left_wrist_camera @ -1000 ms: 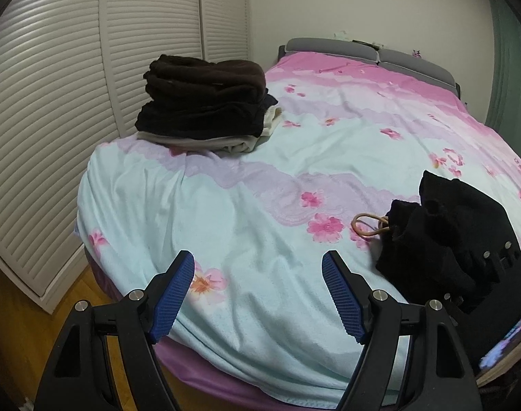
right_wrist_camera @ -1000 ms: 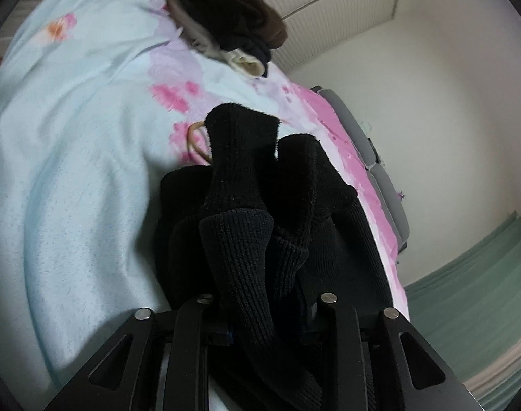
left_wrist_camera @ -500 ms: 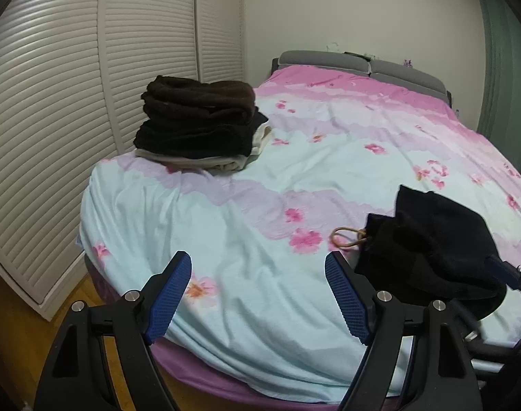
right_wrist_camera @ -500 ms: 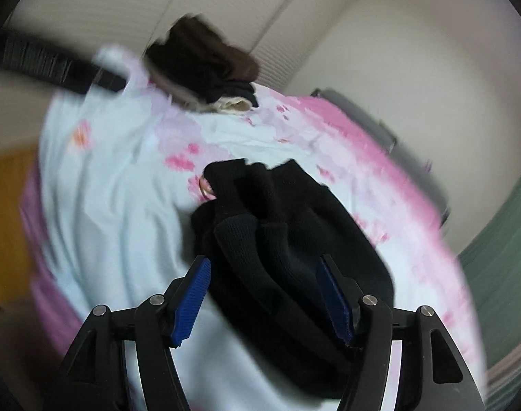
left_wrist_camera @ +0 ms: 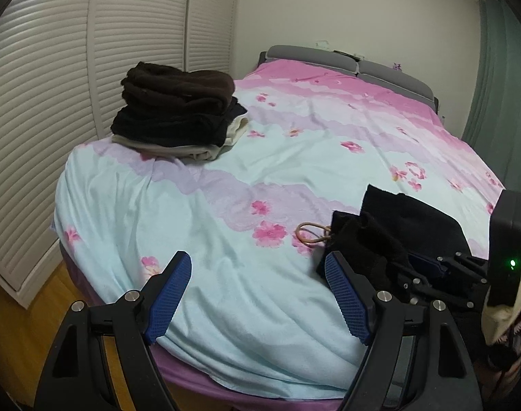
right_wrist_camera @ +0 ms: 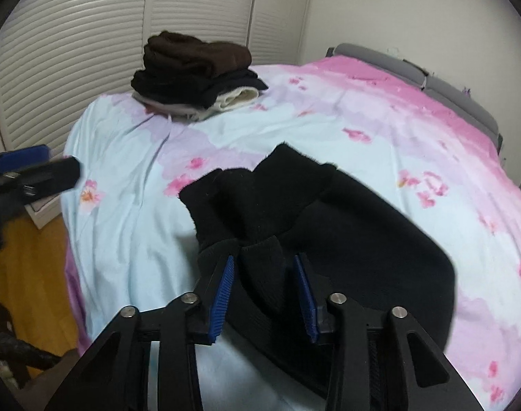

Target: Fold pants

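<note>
Black knit pants (right_wrist_camera: 346,226) lie bunched on the near right part of the bed; they also show in the left wrist view (left_wrist_camera: 397,226). My right gripper (right_wrist_camera: 265,291) has its blue pads partly apart with a fold of the pants between them; the pads do not press the cloth. My left gripper (left_wrist_camera: 260,294) is wide open and empty over the bed's near edge, left of the pants. The right gripper's body shows in the left wrist view (left_wrist_camera: 466,274).
A stack of folded dark and cream clothes (left_wrist_camera: 178,120) sits at the bed's far left corner. A tan loop (left_wrist_camera: 312,233) lies beside the pants. The floral bedspread (left_wrist_camera: 226,205) covers the bed. Louvred doors (left_wrist_camera: 55,85) stand left; wooden floor (right_wrist_camera: 31,239) below.
My right gripper let go of the pants, opened wide and pulled back, and now its pads are closer together around a fold. The left gripper has barely moved.
</note>
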Available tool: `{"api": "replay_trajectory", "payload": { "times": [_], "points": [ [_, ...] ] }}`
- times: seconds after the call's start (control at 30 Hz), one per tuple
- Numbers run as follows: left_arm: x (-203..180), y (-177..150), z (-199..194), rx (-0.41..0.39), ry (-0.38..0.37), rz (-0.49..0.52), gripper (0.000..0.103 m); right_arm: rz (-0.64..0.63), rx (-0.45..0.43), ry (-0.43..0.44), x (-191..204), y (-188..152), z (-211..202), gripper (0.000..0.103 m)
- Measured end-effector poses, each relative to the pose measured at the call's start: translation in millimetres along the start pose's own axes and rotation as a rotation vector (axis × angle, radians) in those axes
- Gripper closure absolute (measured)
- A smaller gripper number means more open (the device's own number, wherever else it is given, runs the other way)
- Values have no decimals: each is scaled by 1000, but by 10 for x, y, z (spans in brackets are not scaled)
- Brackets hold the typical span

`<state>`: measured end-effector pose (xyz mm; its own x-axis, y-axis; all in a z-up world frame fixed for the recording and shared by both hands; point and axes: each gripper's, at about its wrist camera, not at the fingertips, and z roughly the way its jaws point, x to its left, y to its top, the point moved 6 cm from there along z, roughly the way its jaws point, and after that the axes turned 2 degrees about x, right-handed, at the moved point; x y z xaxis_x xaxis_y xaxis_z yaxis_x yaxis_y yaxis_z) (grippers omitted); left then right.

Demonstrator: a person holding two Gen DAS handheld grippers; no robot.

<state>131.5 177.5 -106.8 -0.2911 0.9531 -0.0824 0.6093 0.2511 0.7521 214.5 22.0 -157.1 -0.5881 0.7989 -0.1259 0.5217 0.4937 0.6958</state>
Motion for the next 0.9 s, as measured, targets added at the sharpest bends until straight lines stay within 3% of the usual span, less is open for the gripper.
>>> {"api": "replay_trajectory", "payload": {
  "times": [0.1,0.27,0.43,0.53,0.7,0.9],
  "points": [
    [69,0,3,0,8,-16,23,42,-24,21,-64,18,-16,88],
    [106,-16,48,6,10,-27,23,-40,-173,49,44,115,-410,89],
    [84,-46,97,14,8,-18,23,-95,-29,129,168,-161,-71,89],
    [58,-83,153,24,0,-18,23,-86,14,186,157,-304,61,88],
    [-57,-161,251,49,-43,-19,23,-49,2,256,96,-319,8,87],
    [-205,-180,242,44,-89,-18,23,2,-30,324,-26,-249,-147,73]
  ]
}}
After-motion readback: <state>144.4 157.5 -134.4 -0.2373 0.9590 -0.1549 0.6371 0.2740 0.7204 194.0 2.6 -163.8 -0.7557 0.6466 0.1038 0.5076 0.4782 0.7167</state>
